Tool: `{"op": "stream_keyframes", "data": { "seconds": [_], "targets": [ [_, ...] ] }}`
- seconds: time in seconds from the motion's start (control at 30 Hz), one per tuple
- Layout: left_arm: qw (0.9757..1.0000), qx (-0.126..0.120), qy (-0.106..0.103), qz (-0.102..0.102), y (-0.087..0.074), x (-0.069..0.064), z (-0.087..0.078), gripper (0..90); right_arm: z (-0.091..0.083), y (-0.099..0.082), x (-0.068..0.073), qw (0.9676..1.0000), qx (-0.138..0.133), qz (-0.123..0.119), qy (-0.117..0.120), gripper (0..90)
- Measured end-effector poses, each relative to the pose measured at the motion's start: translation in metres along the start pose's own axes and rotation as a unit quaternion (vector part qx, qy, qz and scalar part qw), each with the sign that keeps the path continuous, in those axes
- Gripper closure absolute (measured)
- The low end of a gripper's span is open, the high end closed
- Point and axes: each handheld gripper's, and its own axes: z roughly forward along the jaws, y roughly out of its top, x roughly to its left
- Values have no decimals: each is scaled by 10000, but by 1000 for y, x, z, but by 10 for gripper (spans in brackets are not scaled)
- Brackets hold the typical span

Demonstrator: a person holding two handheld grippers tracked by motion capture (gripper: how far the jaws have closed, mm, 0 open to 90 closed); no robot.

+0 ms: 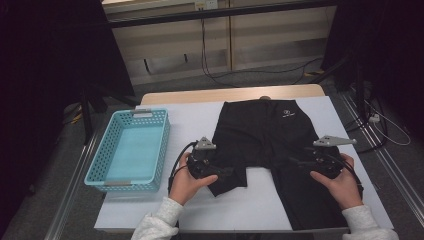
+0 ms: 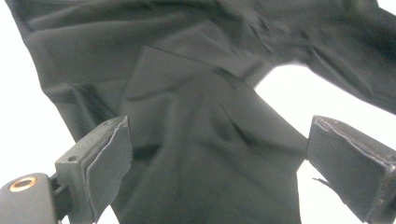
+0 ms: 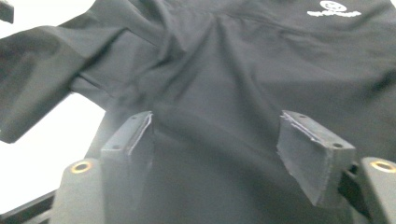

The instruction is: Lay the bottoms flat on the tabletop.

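Lying spread across the centre of the white table, the black shorts show a small white logo upper right. Both the left gripper and right gripper hover over the fabric, jaws wide, clamping nothing. A turquoise basket sits at left.

High view sat above person's side, looked forward and down over whole white table, turquoise basket at left. Left gripper view rode low, close on black shorts, looked along own jaws across folded leg. Right gripper view also close, looked up shorts toward white logo. All three shared shorts; logo appeared in high and right gripper views.
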Motion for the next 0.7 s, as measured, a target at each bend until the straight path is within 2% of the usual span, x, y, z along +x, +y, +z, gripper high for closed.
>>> {"op": "stream_keyframes", "data": {
  "seconds": [0.03, 0.1, 0.17, 0.33, 0.43, 0.57, 0.67, 0.7],
  "targets": [
    [9999, 46, -12, 147, -2, -3, 0, 77, 1, 0, 2, 10000, -7, 1, 12, 255],
    [9996, 112, -51, 249, -6, -7, 0, 114, 0, 1, 5, 9999, -68, 71, 55, 249],
    [9993, 188, -108, 307, -10, -11, 1, 175, -1, 1, 8, 9998, -162, 127, 84, 247],
    [9981, 343, -162, 494, -17, -18, 3, 262, -2, -1, 16, 9998, -138, 60, 99, 240],
    [9974, 370, -191, 584, -20, -21, 3, 329, -1, -1, 21, 9999, -110, 4, 131, 240],
    [9960, 592, -194, 648, -26, -23, 9, 391, 2, 1, 28, 9996, -109, -130, 220, 238],
    [9956, 587, -117, 726, -26, -24, 9, 457, 5, 2, 31, 9995, -76, -148, 273, 238],
    [9960, 569, -78, 691, -27, -23, 8, 491, 6, 2, 31, 9994, -51, -154, 310, 238]
  ]
}}
